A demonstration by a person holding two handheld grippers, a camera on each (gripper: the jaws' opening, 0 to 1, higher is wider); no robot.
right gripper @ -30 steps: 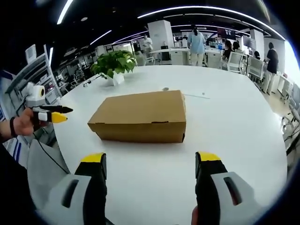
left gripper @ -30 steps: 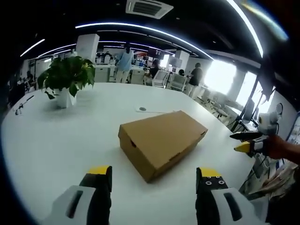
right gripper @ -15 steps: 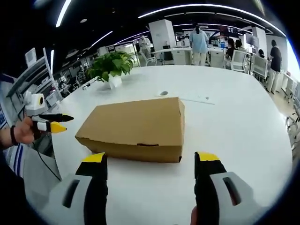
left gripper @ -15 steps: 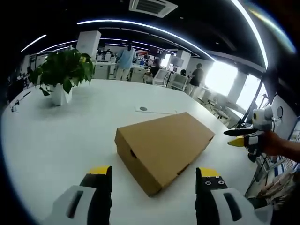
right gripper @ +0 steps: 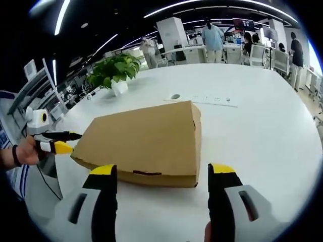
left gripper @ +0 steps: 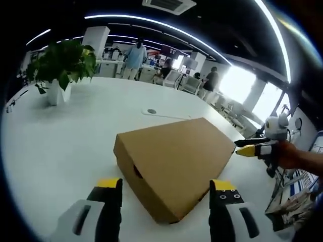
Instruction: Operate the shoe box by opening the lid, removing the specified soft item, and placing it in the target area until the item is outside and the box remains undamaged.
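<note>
A closed brown box (left gripper: 169, 164) lies flat on the white desk (left gripper: 55, 136), its lid still down. In the left gripper view the left gripper (left gripper: 165, 189) has its jaws wide apart and holds nothing; one corner of the box lies between the two yellow tips. In the right gripper view the right gripper (right gripper: 162, 174) is also wide open and empty, and it stands just before the long side of the box (right gripper: 143, 139). Each gripper also appears in the other view, held in a hand (left gripper: 288, 155) at the edge of the desk. A plant (left gripper: 61, 63) in a white pot stands well apart from the box. Some people (left gripper: 135, 57) stand far behind.
</note>
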